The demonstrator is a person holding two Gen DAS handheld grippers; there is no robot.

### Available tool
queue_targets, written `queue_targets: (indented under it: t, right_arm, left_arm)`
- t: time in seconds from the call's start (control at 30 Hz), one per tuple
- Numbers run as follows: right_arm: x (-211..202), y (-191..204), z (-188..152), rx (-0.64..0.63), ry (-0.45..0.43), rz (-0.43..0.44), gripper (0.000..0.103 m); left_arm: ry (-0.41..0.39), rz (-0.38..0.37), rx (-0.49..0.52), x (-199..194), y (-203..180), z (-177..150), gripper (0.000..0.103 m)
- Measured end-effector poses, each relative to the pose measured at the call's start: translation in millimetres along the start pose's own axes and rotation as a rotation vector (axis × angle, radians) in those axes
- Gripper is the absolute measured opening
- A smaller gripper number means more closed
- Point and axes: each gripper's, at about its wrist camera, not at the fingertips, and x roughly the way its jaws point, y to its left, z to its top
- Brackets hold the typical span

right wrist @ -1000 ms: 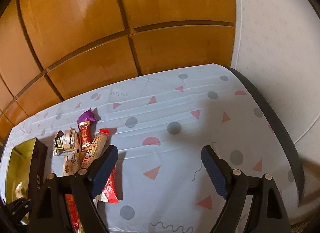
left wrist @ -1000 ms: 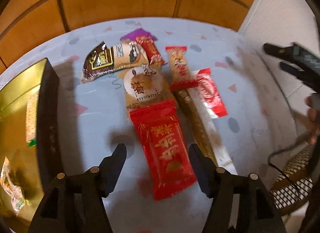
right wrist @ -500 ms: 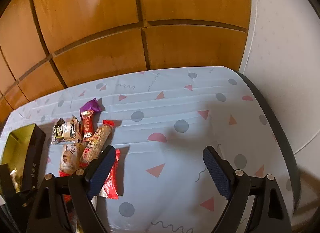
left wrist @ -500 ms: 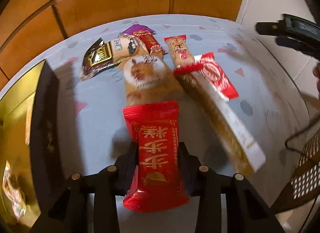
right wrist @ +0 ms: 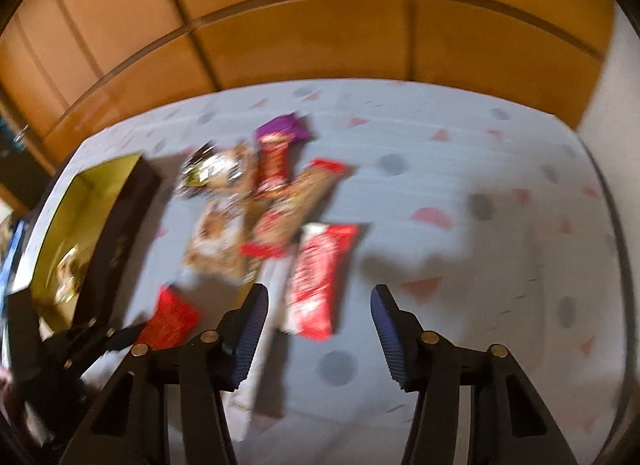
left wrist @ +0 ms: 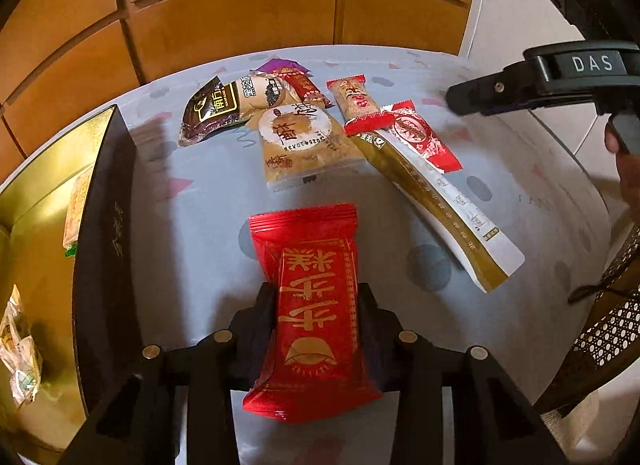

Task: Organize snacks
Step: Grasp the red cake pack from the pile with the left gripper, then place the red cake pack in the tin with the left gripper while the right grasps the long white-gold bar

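My left gripper (left wrist: 316,305) is shut on a red snack packet with gold writing (left wrist: 308,249), held just above the dotted tablecloth (left wrist: 192,225). More snacks lie beyond it: a beige packet (left wrist: 300,137), a brown one (left wrist: 212,109), a long gold-and-white stick (left wrist: 440,205) and a small red wrapper (left wrist: 420,137). My right gripper (right wrist: 319,293) hovers over that small red wrapper (right wrist: 316,265). Its jaws are closing, and the pads are clear of the wrapper. The right wrist view is blurred.
A gold-lined box with dark walls (left wrist: 104,225) stands at the left with a few wrapped snacks inside. Wood panelling backs the table. A white wall and a wicker chair (left wrist: 608,325) are at the right, past the table edge.
My left gripper closed on the red packet and drew it back from the pile. My right gripper swung left over the snacks, and its jaws narrowed.
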Motion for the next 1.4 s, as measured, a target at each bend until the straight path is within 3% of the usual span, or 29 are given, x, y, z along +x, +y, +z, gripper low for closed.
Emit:
queue_targets:
  t: [0.2,0.43,0.47,0.5,0.57,0.6,0.87,1.03,1.23,1.4]
  right_arm:
    - [15.5,28.1,-2.8,0.02,0.045,0.072,0.054]
    - [57.3,44.4,-2.4,0.008,0.111,-0.004,0.054]
    - [66.8,43.9,-5.9,0.014,0.144,-0.002,0.052]
    - [70.3,43.8,-9.3,0.008,0.156,-0.006,0.043]
    - [67.8,49.3,-15.1,-0.045,0.139,-0.061,0.028]
    - [65.3,49.3,-17.9,-0.04,0.149,-0.055,0.026]
    - [35.2,56.7,-69.7,-0.032,0.185,-0.052,0.027]
    - [28.1,51.7,-84.3,0.012,0.147,-0.041,0.028]
    - [26.1,55.1,-86.8,-0.016,0.13,-0.047,0.028]
    - [29.2,64.9,-86.6,-0.044,0.117,-0.068,0.028]
  left_arm:
    - [-0.006,-0.011,-0.008,-0.6,1.6,-1.0,0.04]
    - [-0.016,-0.024,-0.023,-1.8,4.0,-3.1,0.041]
    - [-0.017,-0.027,-0.026,-1.8,4.5,-3.1,0.041]
    - [-0.018,-0.031,-0.029,-1.7,5.0,-3.1,0.041]
    - [-0.019,-0.027,-0.03,-1.5,4.2,-2.9,0.041]
    - [-0.019,-0.027,-0.029,-1.4,3.9,-2.8,0.041]
    - [-0.026,-0.025,-0.028,-0.2,2.8,-2.8,0.041]
    - [-0.009,-0.032,-0.026,-4.7,3.7,0.9,0.039]
    - [-0.073,-0.12,-0.074,-43.2,13.9,5.1,0.037]
    - [-0.172,-0.15,-0.19,-94.2,52.8,12.0,0.038]
